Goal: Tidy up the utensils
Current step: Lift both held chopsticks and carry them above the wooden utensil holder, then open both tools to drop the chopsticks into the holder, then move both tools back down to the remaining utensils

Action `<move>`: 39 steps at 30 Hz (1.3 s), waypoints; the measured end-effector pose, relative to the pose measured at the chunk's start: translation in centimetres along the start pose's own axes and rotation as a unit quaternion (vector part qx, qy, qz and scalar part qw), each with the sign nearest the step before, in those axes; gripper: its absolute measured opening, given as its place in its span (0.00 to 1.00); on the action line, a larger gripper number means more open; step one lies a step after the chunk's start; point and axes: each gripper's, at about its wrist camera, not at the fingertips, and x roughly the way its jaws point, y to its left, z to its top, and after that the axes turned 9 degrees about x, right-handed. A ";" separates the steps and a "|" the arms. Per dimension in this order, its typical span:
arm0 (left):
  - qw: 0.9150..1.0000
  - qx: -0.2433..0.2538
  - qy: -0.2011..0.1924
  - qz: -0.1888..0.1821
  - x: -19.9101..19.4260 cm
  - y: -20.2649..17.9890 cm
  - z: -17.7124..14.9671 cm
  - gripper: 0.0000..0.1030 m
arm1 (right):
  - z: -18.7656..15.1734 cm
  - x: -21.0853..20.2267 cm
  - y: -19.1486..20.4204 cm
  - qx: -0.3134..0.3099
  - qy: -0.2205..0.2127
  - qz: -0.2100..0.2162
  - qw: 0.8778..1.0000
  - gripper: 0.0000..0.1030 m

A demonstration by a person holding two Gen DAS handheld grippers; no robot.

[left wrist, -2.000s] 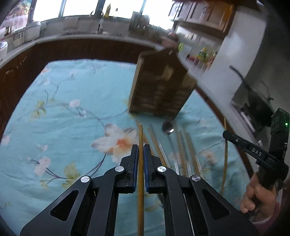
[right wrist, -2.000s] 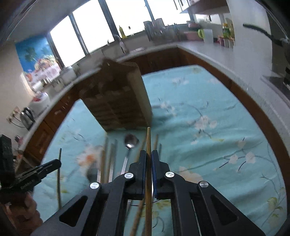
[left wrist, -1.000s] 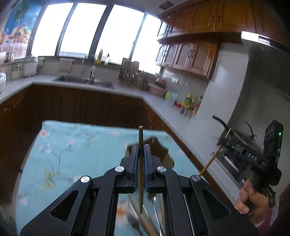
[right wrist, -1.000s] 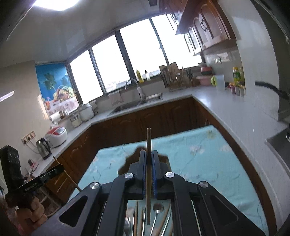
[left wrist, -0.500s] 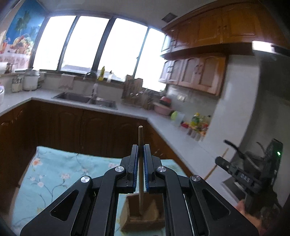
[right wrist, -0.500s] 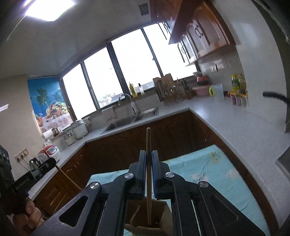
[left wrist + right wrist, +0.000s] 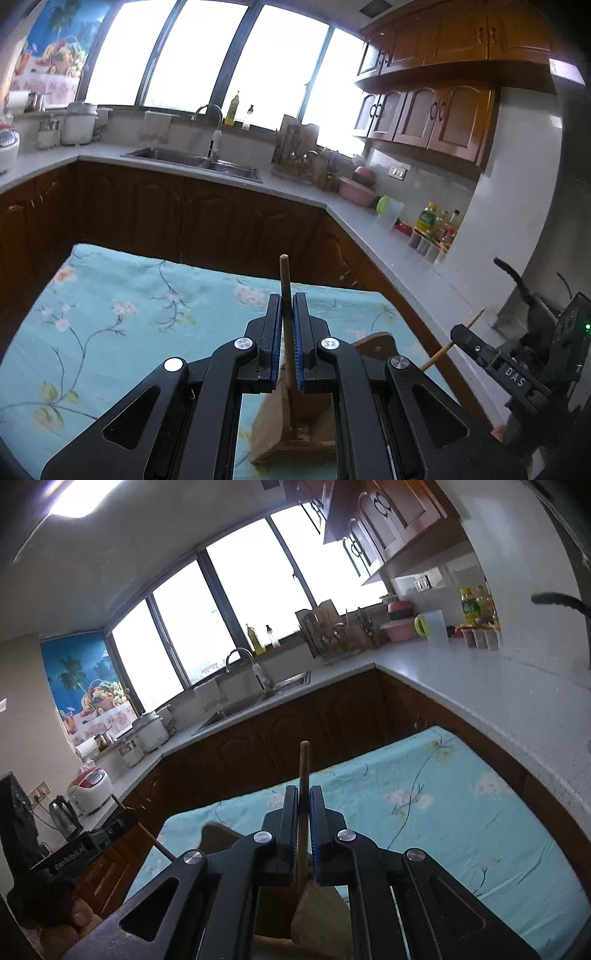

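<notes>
The wooden holder (image 7: 295,424) is mostly hidden behind the left gripper (image 7: 287,332), and its base is cut off at 6 o'clock. The chopstick (image 7: 285,295) runs down into it, but its lower end blurs, so which slot it enters cannot be told. In the right wrist view the other chopstick (image 7: 304,771) vanishes behind the right gripper (image 7: 303,819); the holder (image 7: 317,915) below is perhaps tilted, too blurred to tell.
</notes>
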 end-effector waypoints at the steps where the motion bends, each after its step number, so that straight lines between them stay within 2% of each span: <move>1: 1.000 -0.003 0.002 -0.002 0.0 0.1 0.0 0.05 | -0.1 -0.1 -0.1 0.000 -0.002 -0.001 1.000 0.06; 8: 1.000 0.008 0.011 0.000 0.2 -0.2 0.3 0.05 | 0.5 0.2 -0.2 -0.004 0.013 -0.005 1.000 0.07; 11: 1.000 0.002 0.020 0.002 0.3 0.0 0.5 0.07 | 0.3 0.4 0.0 0.000 0.021 -0.006 1.000 0.12; 12: 1.000 -0.002 0.023 -0.003 0.3 0.1 0.6 0.10 | 0.2 0.5 0.0 0.002 0.024 -0.008 1.000 0.19; 13: 1.000 -0.003 0.023 -0.007 0.2 0.1 0.6 0.19 | 0.3 0.4 0.0 0.003 0.022 -0.010 1.000 0.25; 14: 1.000 -0.003 0.020 -0.010 -0.2 0.1 0.6 0.26 | 0.2 0.2 -0.1 0.004 0.019 -0.008 1.000 0.46; 15: 1.000 -0.003 0.017 -0.005 -0.6 0.1 0.5 0.45 | 0.3 -0.2 -0.2 0.007 0.015 -0.003 1.000 0.65; 16: 1.000 -0.001 0.010 0.002 -1.2 0.1 0.4 0.56 | 0.4 -0.7 -0.2 0.011 0.010 0.003 1.000 0.70; 19: 1.000 0.006 -0.002 0.011 -3.1 0.1 -0.2 0.61 | 0.5 -2.4 -0.3 0.011 -0.007 0.007 1.000 0.74; 21: 1.000 0.013 -0.006 0.019 -4.6 0.3 -0.9 0.66 | 0.4 -3.3 -0.5 0.015 -0.006 0.010 1.000 0.91; 23: 0.999 0.015 -0.006 0.031 -6.0 0.5 -1.9 0.73 | -0.1 -4.7 -0.9 0.022 -0.009 0.010 1.000 0.99; 29: 0.999 -0.001 0.024 0.044 -9.6 1.6 -5.7 0.77 | -2.8 -8.7 -1.3 0.012 -0.001 -0.001 1.000 0.99; 31: 0.998 -0.008 0.034 0.042 -10.8 1.8 -7.1 0.87 | -4.1 -9.9 -1.4 0.006 0.007 -0.007 1.000 0.99; 34: 0.998 -0.005 0.038 0.050 -12.7 1.5 -9.1 0.94 | -5.8 -11.3 -1.4 -0.010 0.014 -0.017 1.000 0.99; 39: 0.997 0.000 0.053 0.058 -15.0 0.9 -12.5 0.97 | -9.0 -13.7 -1.5 -0.043 0.019 -0.041 0.998 0.99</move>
